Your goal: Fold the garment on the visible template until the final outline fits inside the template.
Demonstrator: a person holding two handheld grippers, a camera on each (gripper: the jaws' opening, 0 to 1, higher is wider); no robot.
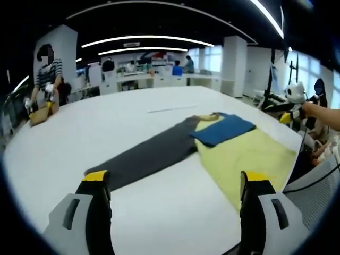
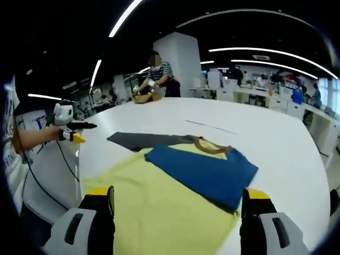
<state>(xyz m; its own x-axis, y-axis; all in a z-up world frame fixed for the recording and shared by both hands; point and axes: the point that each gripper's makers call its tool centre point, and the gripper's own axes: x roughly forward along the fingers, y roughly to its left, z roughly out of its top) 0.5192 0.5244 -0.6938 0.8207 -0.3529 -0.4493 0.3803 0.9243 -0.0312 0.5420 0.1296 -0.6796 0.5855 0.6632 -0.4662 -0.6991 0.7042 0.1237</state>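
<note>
On the white table (image 1: 106, 133) lies a yellow template sheet (image 1: 249, 159). A blue folded garment (image 1: 223, 129) with a tan collar lining rests on its far part. A dark grey length of cloth (image 1: 149, 154) runs out from under the blue piece, off the template onto bare table. My left gripper (image 1: 176, 178) is open above the table, near the grey cloth's end, holding nothing. My right gripper (image 2: 177, 192) is open over the yellow template (image 2: 143, 207), just short of the blue garment (image 2: 202, 170). The grey cloth (image 2: 143, 139) lies beyond.
A person (image 1: 48, 79) at the table's far end works with grippers on a brown item (image 1: 42, 114). The right gripper (image 1: 295, 98) shows beyond the table edge. The left gripper (image 2: 66, 125) shows beside a sleeve and cable. Desks stand behind.
</note>
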